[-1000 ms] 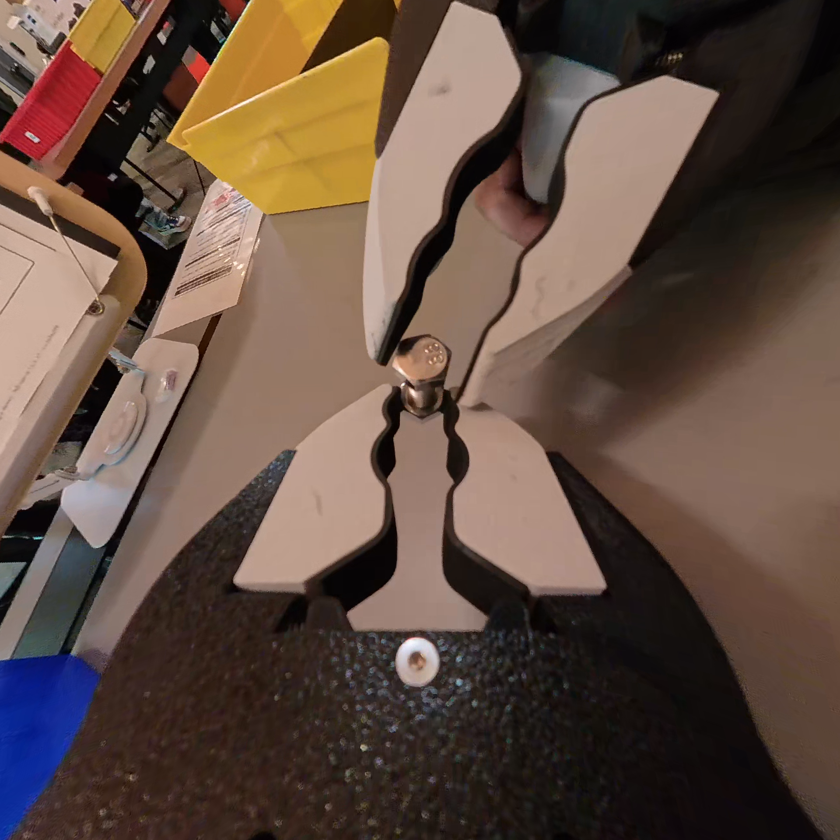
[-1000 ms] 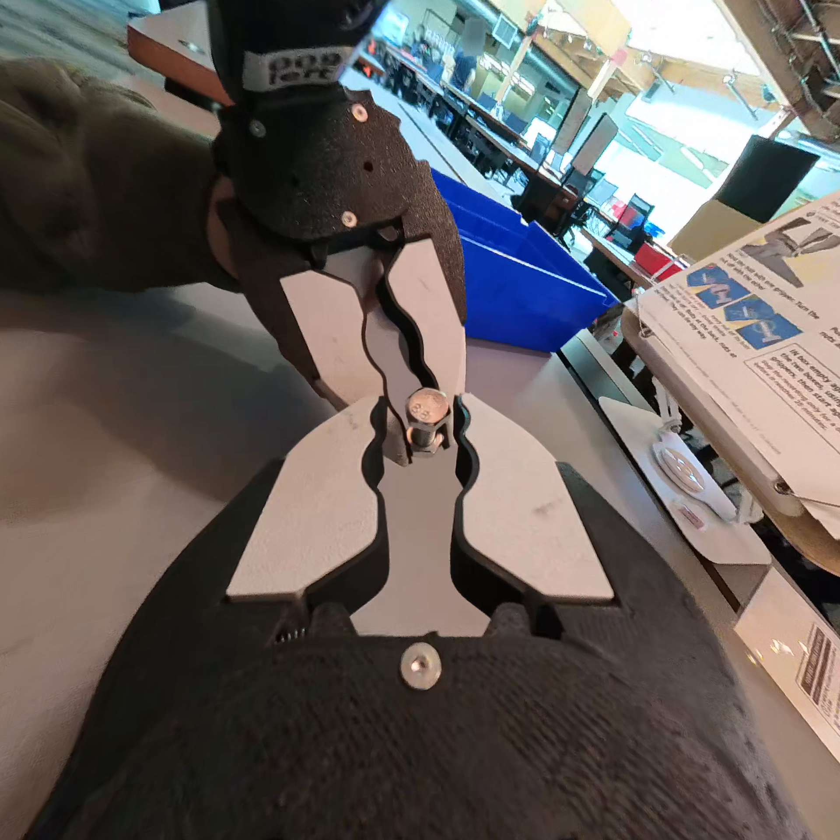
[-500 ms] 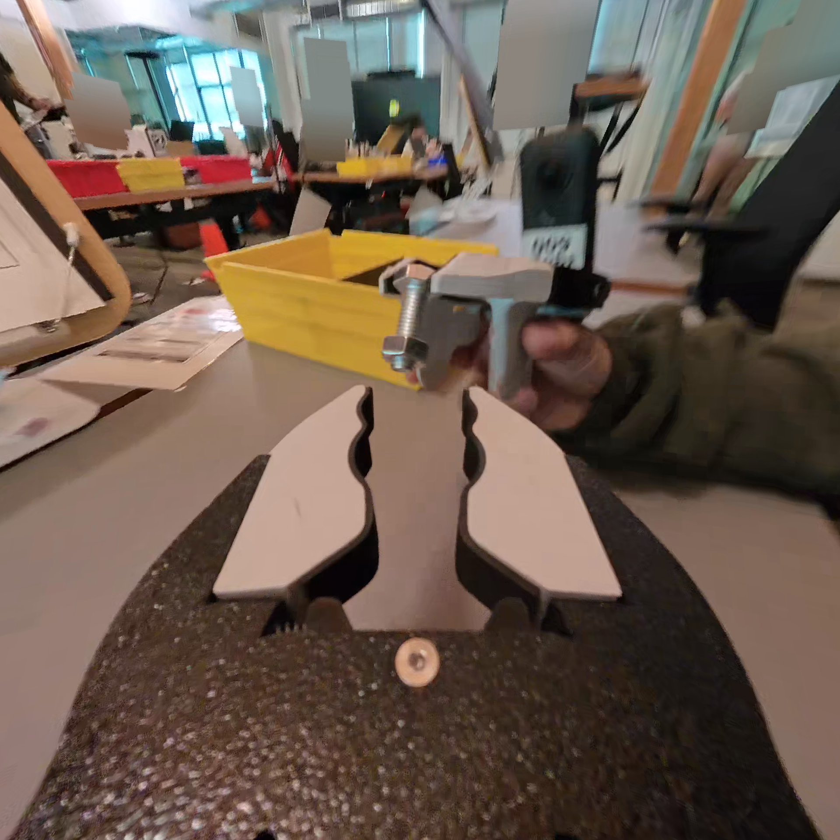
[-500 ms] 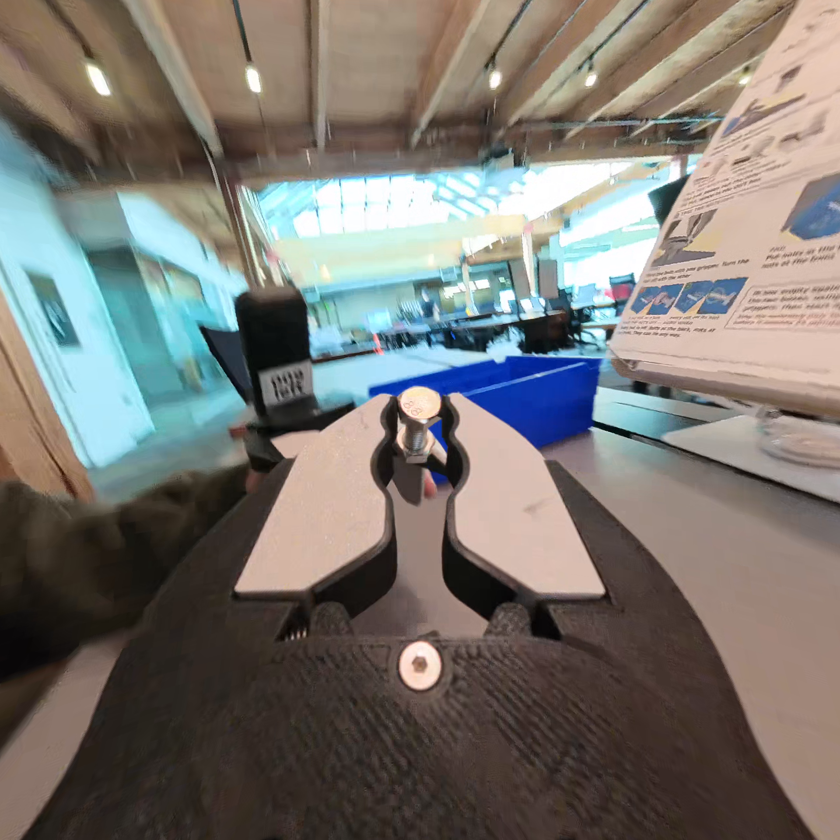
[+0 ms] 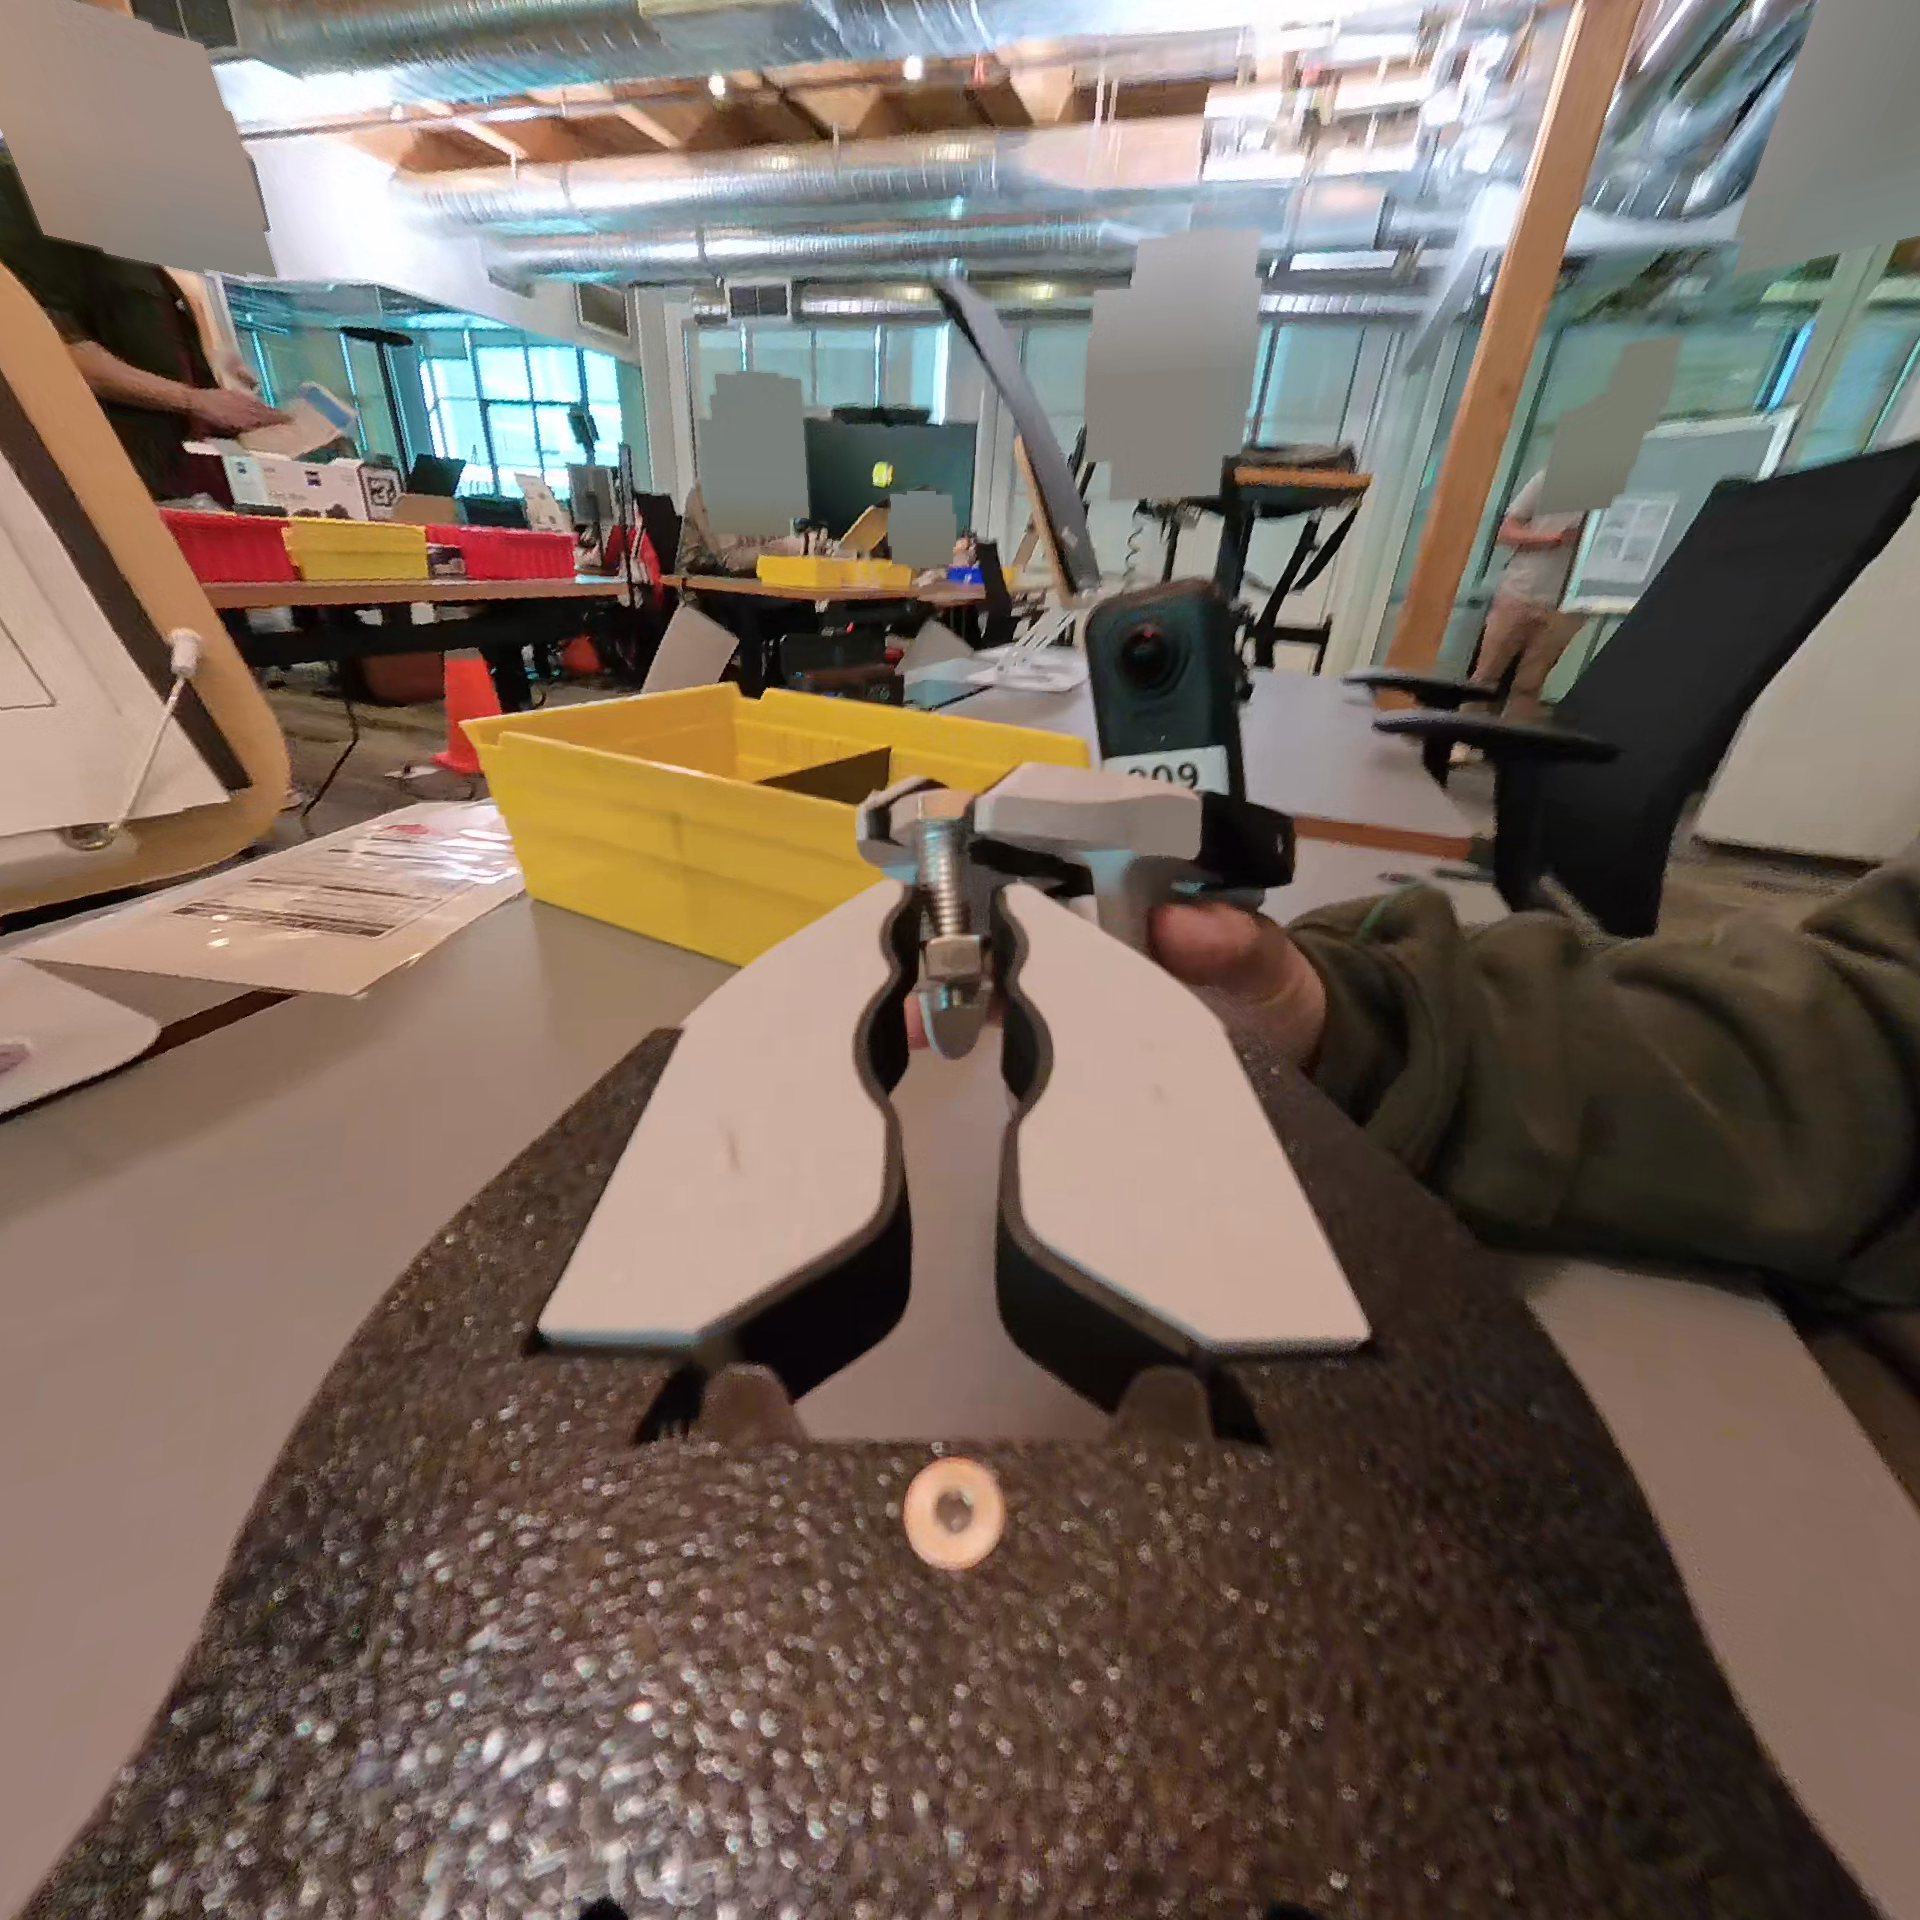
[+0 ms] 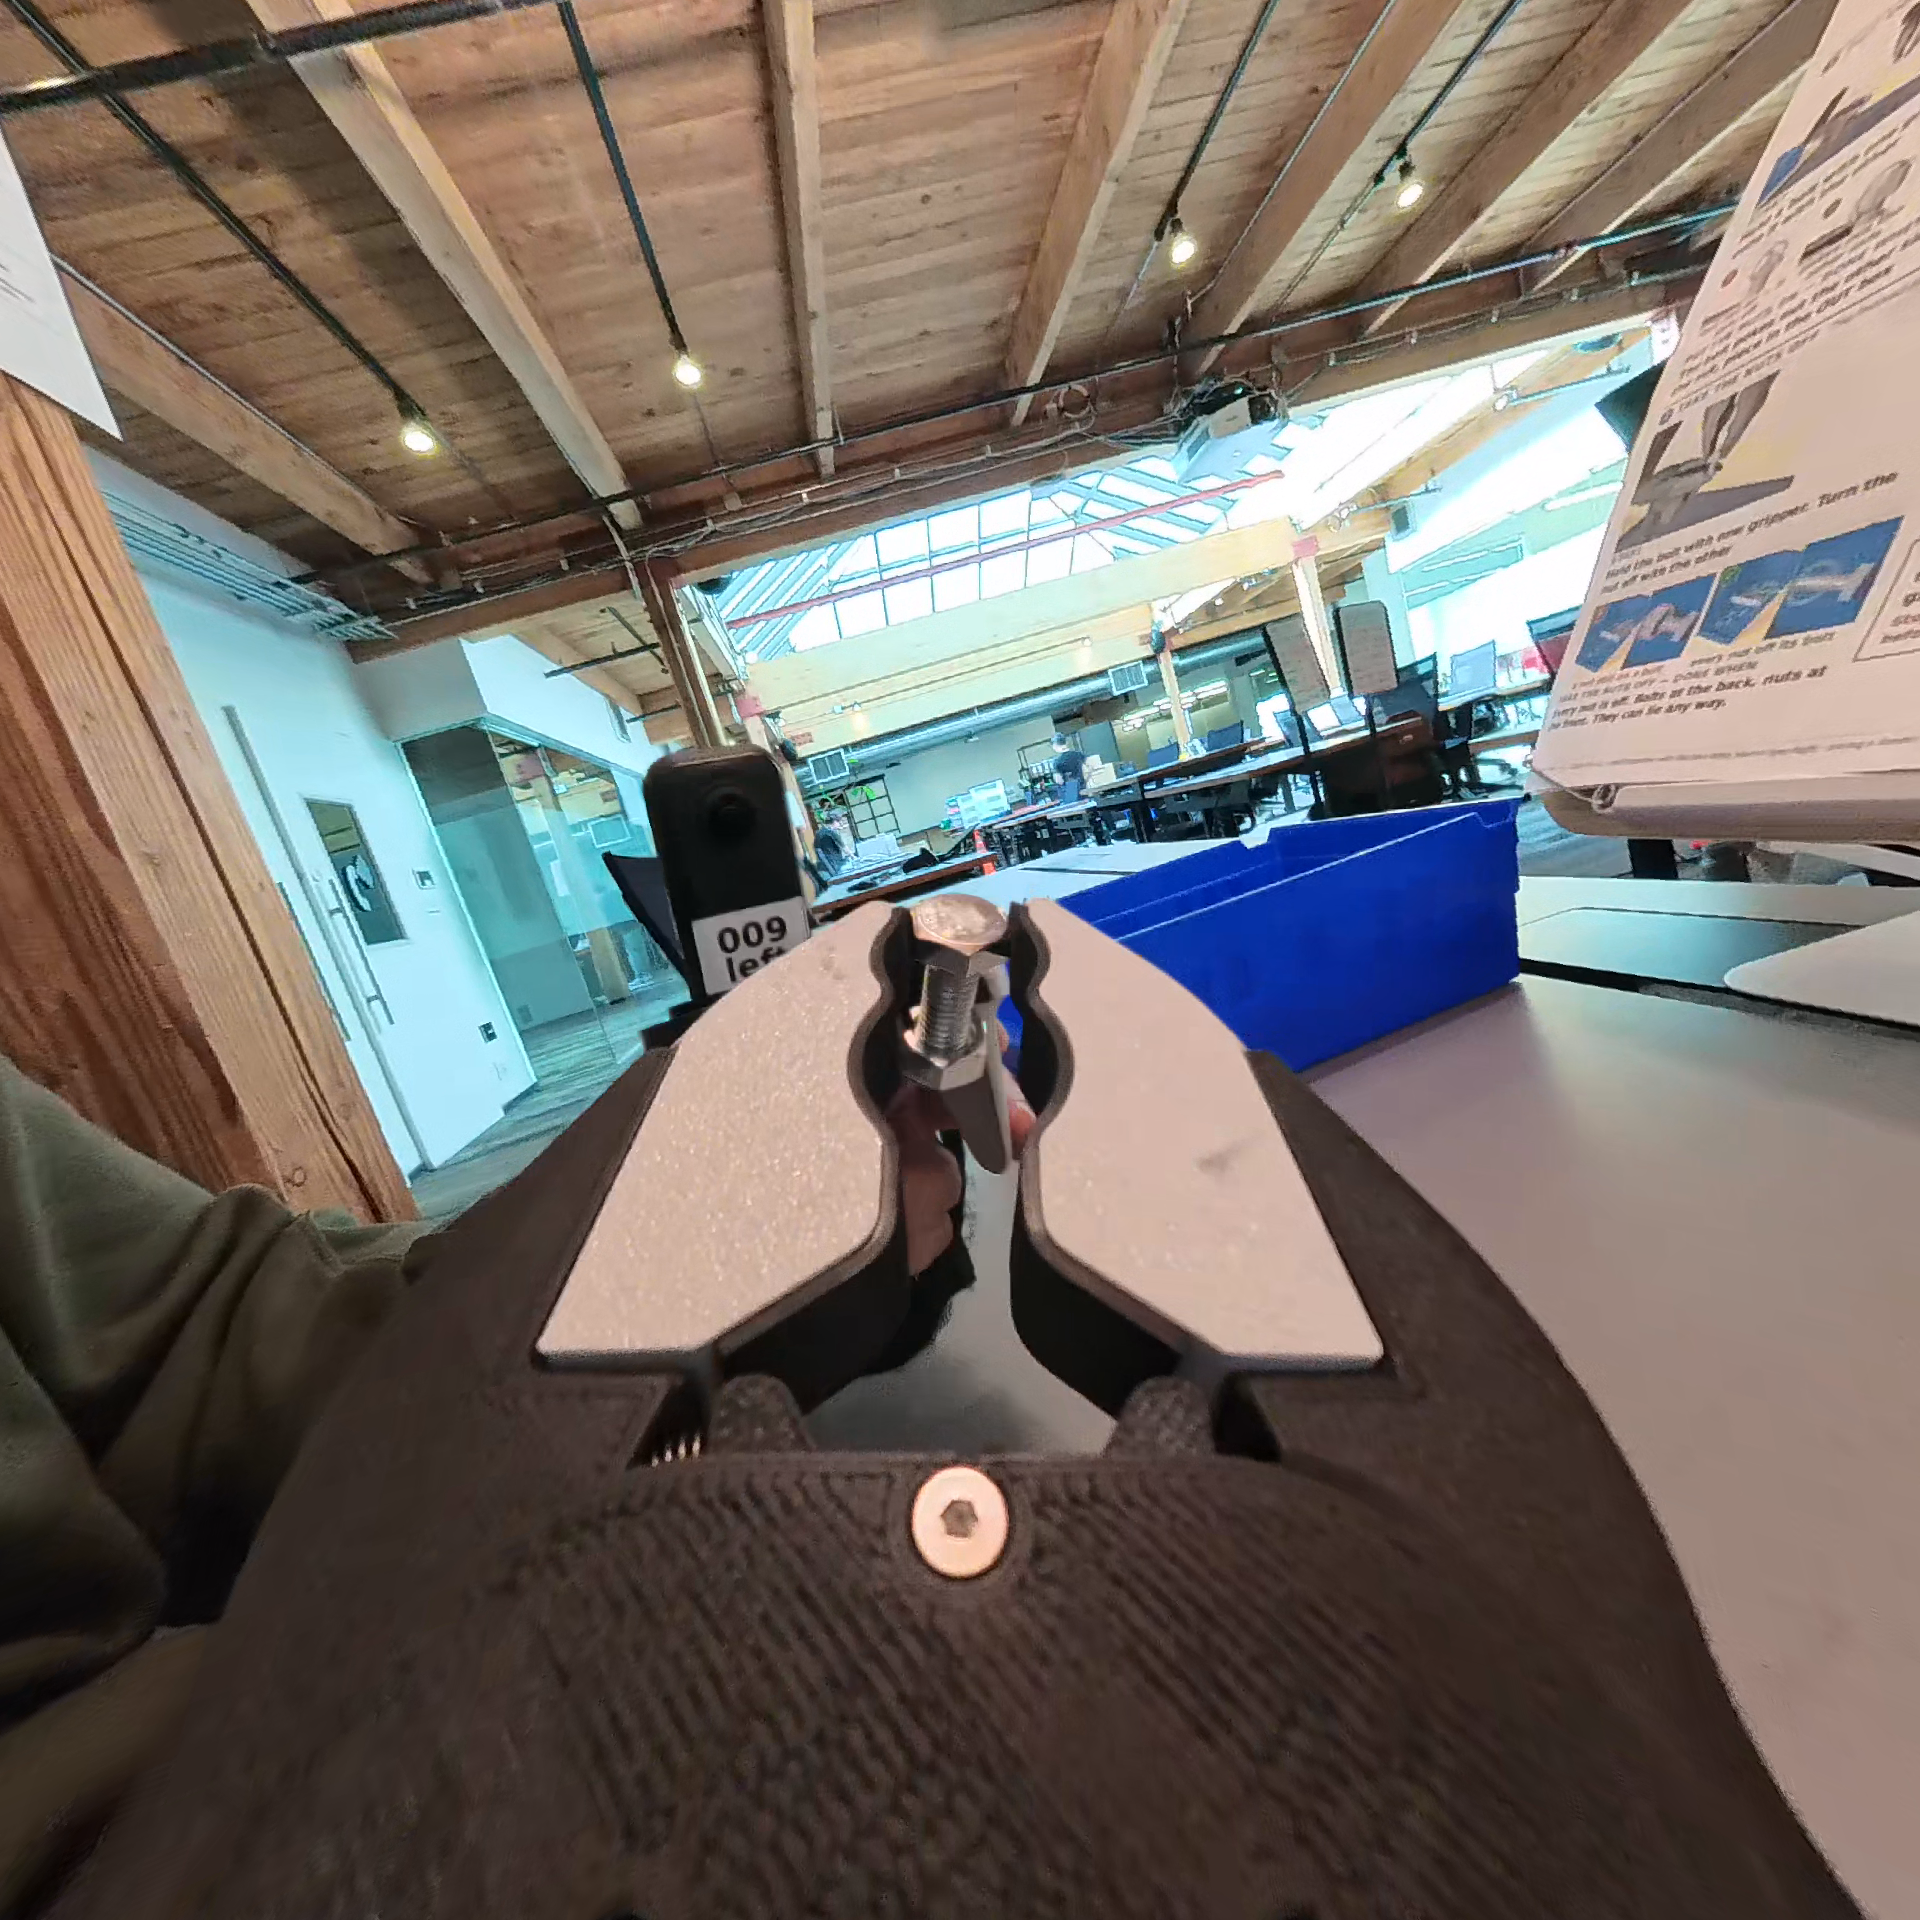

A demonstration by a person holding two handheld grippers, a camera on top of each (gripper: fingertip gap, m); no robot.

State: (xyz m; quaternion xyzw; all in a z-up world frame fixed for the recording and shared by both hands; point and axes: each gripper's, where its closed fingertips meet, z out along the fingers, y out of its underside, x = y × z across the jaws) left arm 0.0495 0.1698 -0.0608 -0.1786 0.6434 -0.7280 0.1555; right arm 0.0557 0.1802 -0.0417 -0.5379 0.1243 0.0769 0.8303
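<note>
The pale grey worktop [image 5: 260, 1195] carries a yellow plastic bin [image 5: 665, 821] ahead in the left wrist view and a blue plastic bin [image 6: 1320, 925] ahead in the right wrist view. A printed paper sheet [image 5: 301, 904] lies flat beside the yellow bin. The right hand-held gripper [image 6: 954, 940] is clamped on the hexagonal head of a silver threaded steel bolt [image 6: 948, 1003], held upright above the worktop. The left hand-held gripper [image 5: 951, 956] has its fingers closed around the small silver hex nut [image 5: 953, 954] threaded on the bolt's lower shank.
</note>
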